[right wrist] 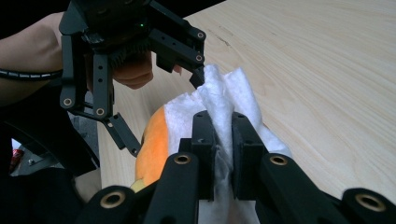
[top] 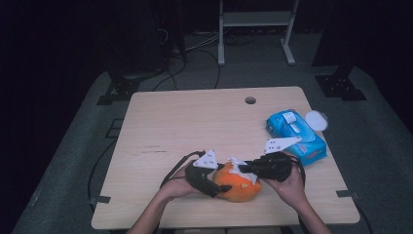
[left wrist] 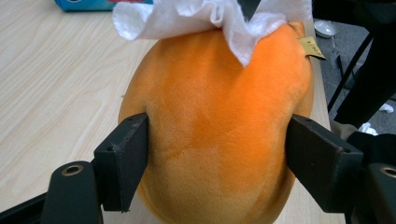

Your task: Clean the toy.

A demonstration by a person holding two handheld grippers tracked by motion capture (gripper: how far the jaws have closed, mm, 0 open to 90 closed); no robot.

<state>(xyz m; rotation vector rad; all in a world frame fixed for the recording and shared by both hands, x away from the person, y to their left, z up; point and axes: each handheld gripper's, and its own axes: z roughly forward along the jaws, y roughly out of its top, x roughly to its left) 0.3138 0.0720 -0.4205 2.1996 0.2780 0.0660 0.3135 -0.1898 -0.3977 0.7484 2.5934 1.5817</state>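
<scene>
An orange plush toy [top: 237, 185] lies near the table's front edge. My left gripper [top: 217, 184] is shut on the orange plush toy [left wrist: 217, 126], its two jaws pressed against the toy's sides. A white tissue [left wrist: 205, 18] lies draped over the far end of the toy. My right gripper [top: 246, 170] is shut on the white tissue [right wrist: 219, 100], holding it against the top of the toy [right wrist: 152, 149]. The left gripper [right wrist: 161, 100] shows beyond, with a hand behind it.
A blue pack of wipes [top: 295, 134] lies at the table's right side, with a white round lid [top: 316, 120] beside it off the table's right edge. The wooden table [top: 195, 122] has a cable hole [top: 250, 100] near its far edge.
</scene>
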